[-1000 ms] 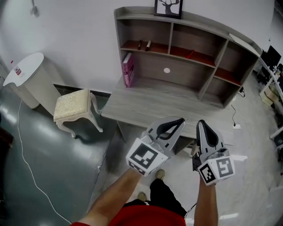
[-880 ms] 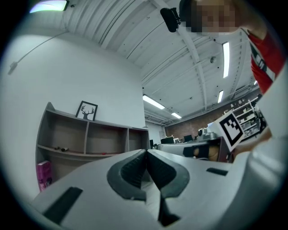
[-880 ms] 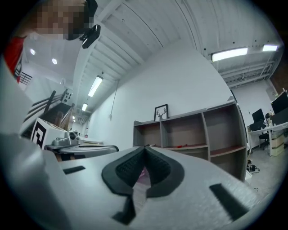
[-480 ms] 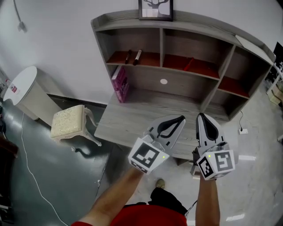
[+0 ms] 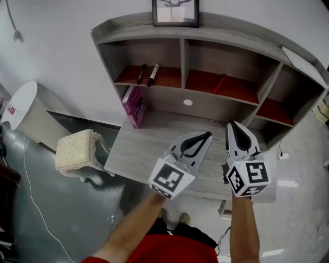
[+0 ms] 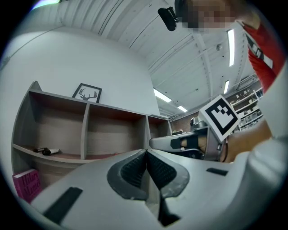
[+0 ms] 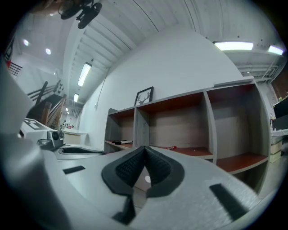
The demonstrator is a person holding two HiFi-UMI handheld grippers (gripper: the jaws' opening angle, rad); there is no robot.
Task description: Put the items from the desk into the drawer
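Note:
On the grey wooden desk (image 5: 149, 144) a pink book (image 5: 134, 106) leans against the hutch's left wall; the same pink book (image 6: 27, 186) shows in the left gripper view. Two dark markers (image 5: 147, 74) lie on the left shelf, and a red pen (image 5: 218, 83) on the middle shelf. My left gripper (image 5: 207, 135) is shut and empty, held above the desk's front part. My right gripper (image 5: 233, 124) is beside it, also shut on nothing. In the gripper views the left gripper (image 6: 146, 152) and the right gripper (image 7: 145, 148) both point level at the hutch. No drawer shows.
A framed deer picture (image 5: 175, 11) stands on top of the hutch (image 5: 288, 56). A cream stool (image 5: 74, 150) and a white round-topped stand (image 5: 20, 105) are on the floor to the desk's left. A thin cable (image 5: 31, 190) runs over the grey floor.
The desk and hutch have drawn nearer and larger. Both grippers, shut throughout, have gone forward from before the desk's front edge to over its top.

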